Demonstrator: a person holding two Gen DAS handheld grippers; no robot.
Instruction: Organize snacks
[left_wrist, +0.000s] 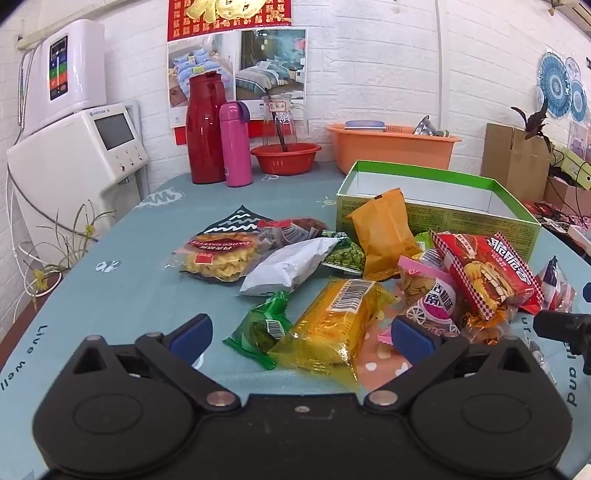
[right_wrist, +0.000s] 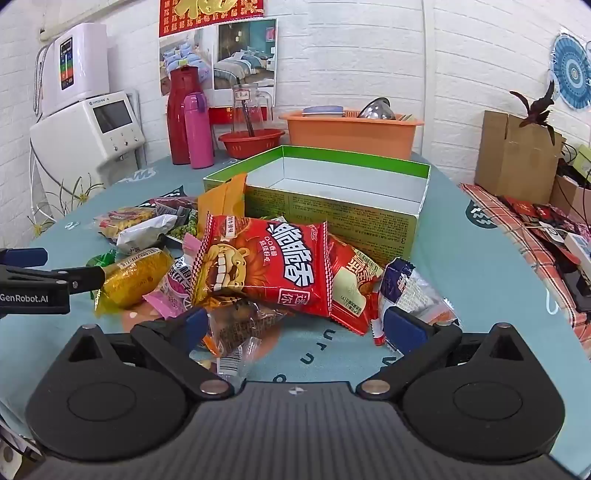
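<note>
1. Hovering over the table (left_wrist: 140, 295), my left gripper (left_wrist: 301, 338) stands with jaws wide apart, gripping nothing; the yellow packet (left_wrist: 332, 321) lies between its fingers.
2. My right gripper (right_wrist: 293, 326), jaws likewise apart and holding nothing, faces the red snack bag (right_wrist: 273, 266) at 12 o'clock.
3. Behind the snack pile, the green box (right_wrist: 347, 218) sits open-topped.

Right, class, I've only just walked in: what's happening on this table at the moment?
A person holding a gripper in each hand is about to sort a heap of snack packets into the green box, which has nothing in it yet. Both the left gripper and the right gripper are open and hold nothing. The left one faces the yellow packet; the right faces the red packet atop the pile.
</note>
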